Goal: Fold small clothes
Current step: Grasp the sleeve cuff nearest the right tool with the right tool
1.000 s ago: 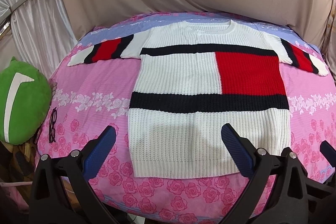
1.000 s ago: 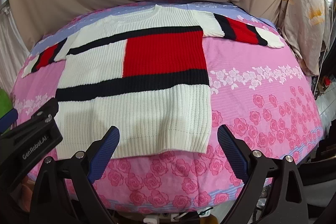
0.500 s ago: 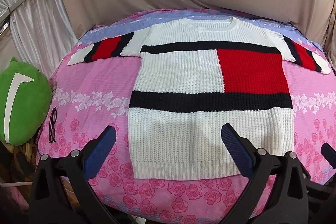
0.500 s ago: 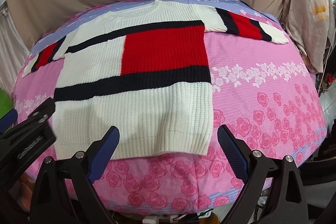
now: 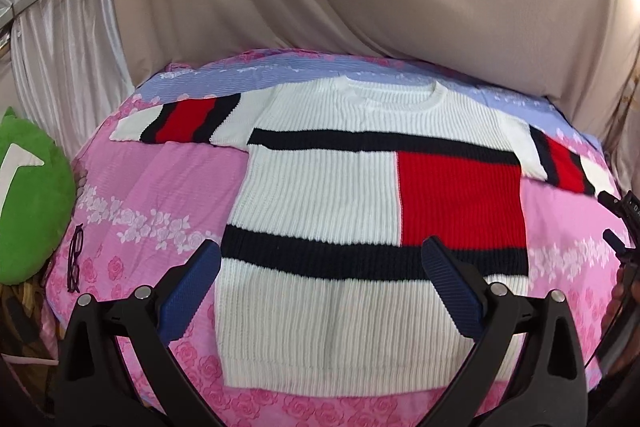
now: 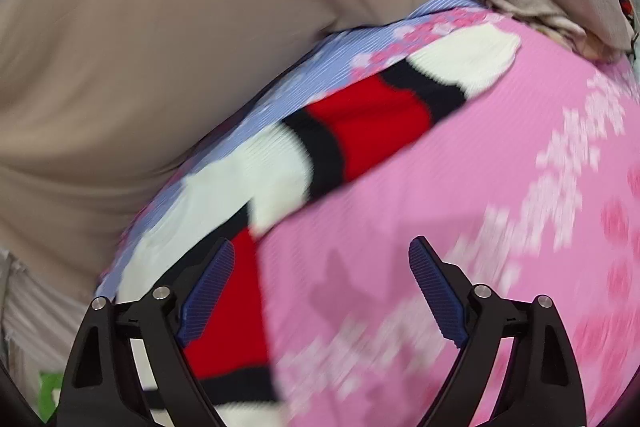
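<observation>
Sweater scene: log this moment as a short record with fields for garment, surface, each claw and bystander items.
garment: sweater, white with black bands and a red block, lying flat, sleeves spread, unfolded
surface: pink floral bedsheet
left claw: open, empty, above the sweater's lower half
right claw: open, empty, pointed toward the right sleeve; view blurred
bystander items: green cushion, eyeglasses at left edge

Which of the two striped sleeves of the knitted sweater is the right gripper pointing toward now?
The right gripper faces the sleeve lying at the right edge of the left wrist view. The other sleeve lies near the green cushion.
</observation>
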Action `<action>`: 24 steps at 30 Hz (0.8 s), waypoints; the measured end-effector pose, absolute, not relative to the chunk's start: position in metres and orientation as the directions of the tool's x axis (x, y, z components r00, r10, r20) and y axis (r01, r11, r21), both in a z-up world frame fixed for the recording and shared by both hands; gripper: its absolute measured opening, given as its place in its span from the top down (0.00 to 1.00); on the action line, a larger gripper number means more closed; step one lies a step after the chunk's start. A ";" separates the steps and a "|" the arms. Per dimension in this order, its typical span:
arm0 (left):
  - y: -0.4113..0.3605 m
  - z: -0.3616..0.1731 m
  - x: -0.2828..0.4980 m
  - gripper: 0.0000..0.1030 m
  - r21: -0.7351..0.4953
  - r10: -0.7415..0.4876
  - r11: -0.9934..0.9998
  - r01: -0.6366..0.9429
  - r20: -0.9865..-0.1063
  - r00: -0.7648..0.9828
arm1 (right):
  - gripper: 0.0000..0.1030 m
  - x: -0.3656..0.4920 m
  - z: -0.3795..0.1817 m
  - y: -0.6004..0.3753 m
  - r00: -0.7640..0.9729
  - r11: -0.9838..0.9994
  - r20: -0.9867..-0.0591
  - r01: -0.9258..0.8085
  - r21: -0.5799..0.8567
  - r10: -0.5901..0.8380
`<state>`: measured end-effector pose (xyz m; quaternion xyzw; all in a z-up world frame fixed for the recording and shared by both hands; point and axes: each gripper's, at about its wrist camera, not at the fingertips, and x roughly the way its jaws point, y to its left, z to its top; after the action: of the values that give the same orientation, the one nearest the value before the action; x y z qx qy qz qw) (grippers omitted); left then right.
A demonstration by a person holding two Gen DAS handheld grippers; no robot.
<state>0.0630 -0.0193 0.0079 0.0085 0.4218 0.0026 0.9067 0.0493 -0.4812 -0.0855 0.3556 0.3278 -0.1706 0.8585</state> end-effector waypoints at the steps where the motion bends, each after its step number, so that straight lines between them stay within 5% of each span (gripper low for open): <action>1: -0.019 0.008 0.068 0.05 0.014 0.019 1.000 -0.012 -0.765 0.644 | 0.25 0.062 -0.092 -0.502 0.726 0.694 -0.683 0.535 0.483 -0.085; 10: -0.027 -0.006 0.100 0.05 0.077 0.123 0.992 -0.100 -0.771 0.625 | 0.32 0.112 -0.151 -0.621 0.695 0.557 -0.699 0.652 0.514 -0.169; 12: -0.029 -0.010 0.102 0.05 0.088 0.137 0.990 -0.109 -0.775 0.617 | 0.41 0.119 -0.159 -0.629 0.681 0.554 -0.711 0.665 0.501 -0.175; 13: -0.030 -0.011 0.103 0.05 0.094 0.144 0.989 -0.113 -0.776 0.614 | 0.51 0.121 -0.162 -0.631 0.679 0.554 -0.711 0.669 0.496 -0.184; 15: -0.033 -0.015 0.106 0.05 0.109 0.159 0.987 -0.118 -0.777 0.610 | 0.96 0.126 -0.165 -0.636 0.682 0.551 -0.709 0.666 0.503 -0.176; 20: -0.038 -0.020 0.115 0.05 0.119 0.168 0.986 -0.121 -0.781 0.601 | 0.95 0.145 -0.098 -0.597 0.802 0.674 -0.569 0.524 0.521 -0.183; 24: -0.033 -0.017 0.124 0.05 0.101 0.163 0.986 -0.134 -0.771 0.616 | 0.95 0.193 -0.003 -0.471 0.916 0.884 -0.394 0.118 0.453 0.080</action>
<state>0.1236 -0.0331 -0.0171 0.0165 0.4305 0.0827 0.8986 0.1929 -0.4708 -0.0028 0.2408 0.2053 -0.0100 0.9486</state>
